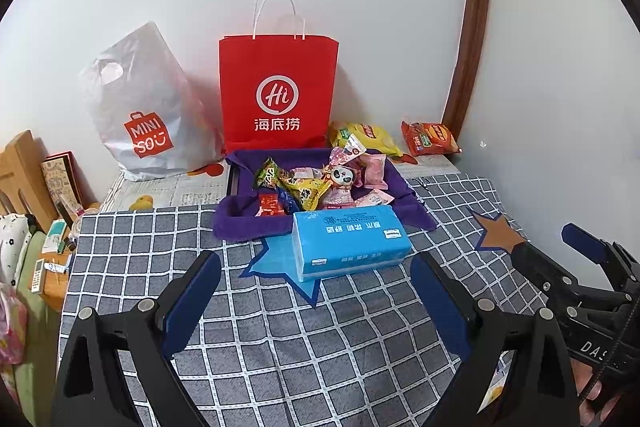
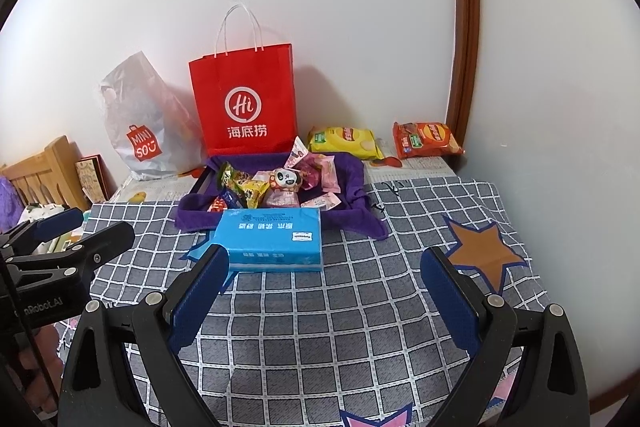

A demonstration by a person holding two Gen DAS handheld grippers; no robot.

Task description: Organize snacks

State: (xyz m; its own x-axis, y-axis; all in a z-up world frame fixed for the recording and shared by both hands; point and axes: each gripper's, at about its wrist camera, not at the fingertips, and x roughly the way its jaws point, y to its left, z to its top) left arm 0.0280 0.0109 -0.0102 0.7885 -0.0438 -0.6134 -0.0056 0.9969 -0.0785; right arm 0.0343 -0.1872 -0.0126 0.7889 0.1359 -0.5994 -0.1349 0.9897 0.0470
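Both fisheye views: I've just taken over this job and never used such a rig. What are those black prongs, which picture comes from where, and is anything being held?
There is no robot arm. A person holds a two-finger gripper in each hand, with a camera on each looking along its fingers. The prongs with blue pads are those fingers.

One picture comes from the left gripper; the right gripper gives the other. Both are open and hold nothing.

On the checked cloth lies a blue tissue pack. Behind it, a purple-lined tray holds small wrapped snacks. A yellow chip bag and an orange chip bag lie by the wall, beside a red paper bag and a white plastic bag.
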